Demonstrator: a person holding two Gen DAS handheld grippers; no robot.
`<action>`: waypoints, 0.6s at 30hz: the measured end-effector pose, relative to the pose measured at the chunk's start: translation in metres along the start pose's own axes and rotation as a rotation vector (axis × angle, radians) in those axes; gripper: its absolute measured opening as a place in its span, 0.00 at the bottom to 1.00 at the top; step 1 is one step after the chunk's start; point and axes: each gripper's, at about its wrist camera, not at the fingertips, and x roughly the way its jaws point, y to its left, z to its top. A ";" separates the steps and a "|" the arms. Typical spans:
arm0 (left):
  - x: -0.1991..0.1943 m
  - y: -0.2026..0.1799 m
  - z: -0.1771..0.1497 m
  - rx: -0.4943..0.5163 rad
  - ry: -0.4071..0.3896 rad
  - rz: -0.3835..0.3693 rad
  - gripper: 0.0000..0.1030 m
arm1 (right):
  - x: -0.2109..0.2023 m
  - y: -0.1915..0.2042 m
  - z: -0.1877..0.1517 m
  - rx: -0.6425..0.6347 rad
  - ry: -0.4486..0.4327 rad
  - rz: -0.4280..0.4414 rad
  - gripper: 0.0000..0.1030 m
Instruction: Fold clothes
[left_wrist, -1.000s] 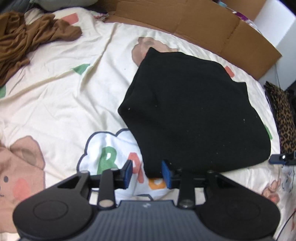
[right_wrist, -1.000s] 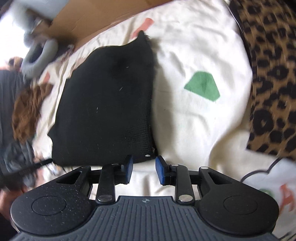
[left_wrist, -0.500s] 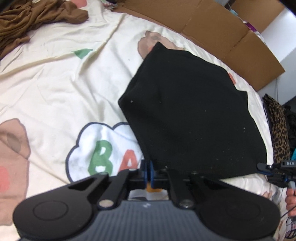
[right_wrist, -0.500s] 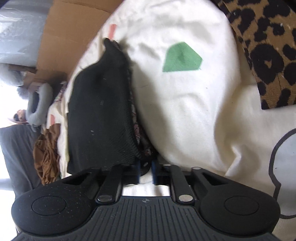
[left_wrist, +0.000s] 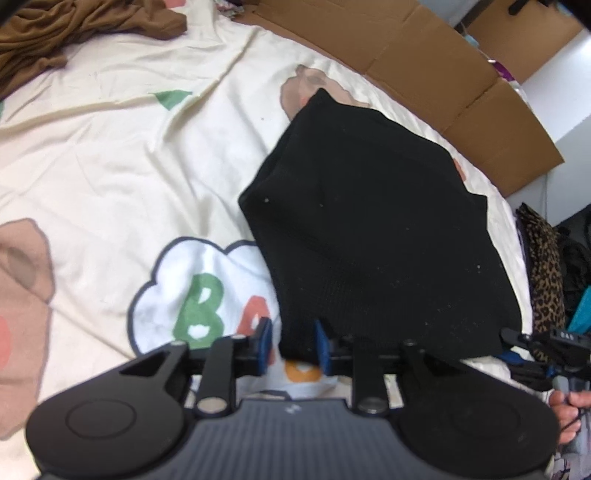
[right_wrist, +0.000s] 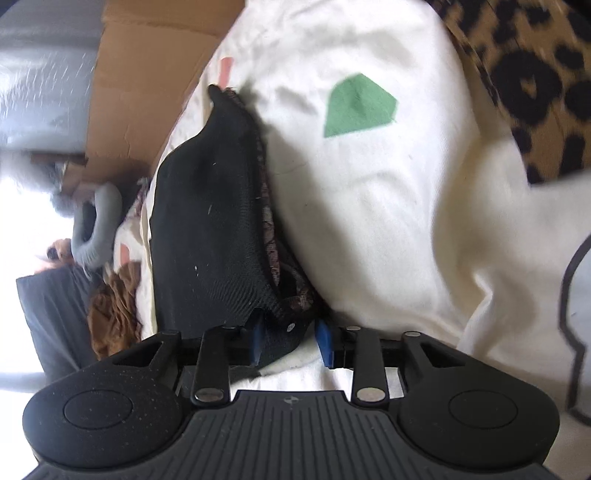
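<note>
A folded black garment (left_wrist: 376, 236) lies on the cream printed bedsheet (left_wrist: 110, 177). My left gripper (left_wrist: 291, 345) is open, its blue pads on either side of the garment's near left corner. In the right wrist view the same black garment (right_wrist: 210, 229) shows edge-on, with a patterned layer under it. My right gripper (right_wrist: 291, 341) is open, with the garment's near right corner lying between its jaws. The right gripper also shows at the far right of the left wrist view (left_wrist: 543, 343).
A crumpled brown garment (left_wrist: 62, 33) lies at the far left of the bed. Flattened cardboard (left_wrist: 424, 62) lines the far edge. A leopard-print cloth (right_wrist: 528, 77) lies to the right. A grey curved cushion (right_wrist: 96, 225) sits beyond the bed.
Both grippers were open a second ago, closed on the black garment's near corners half a second ago, and have now opened again. The garment lies flat.
</note>
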 end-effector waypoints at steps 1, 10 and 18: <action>0.001 0.005 -0.002 -0.023 -0.011 -0.025 0.32 | 0.001 -0.002 -0.001 0.012 -0.007 0.015 0.34; -0.002 0.011 -0.014 -0.094 -0.018 -0.072 0.06 | 0.003 -0.002 -0.002 0.030 -0.044 0.085 0.07; -0.026 -0.015 -0.008 -0.122 0.032 -0.017 0.05 | -0.015 0.023 0.005 -0.051 -0.063 0.054 0.06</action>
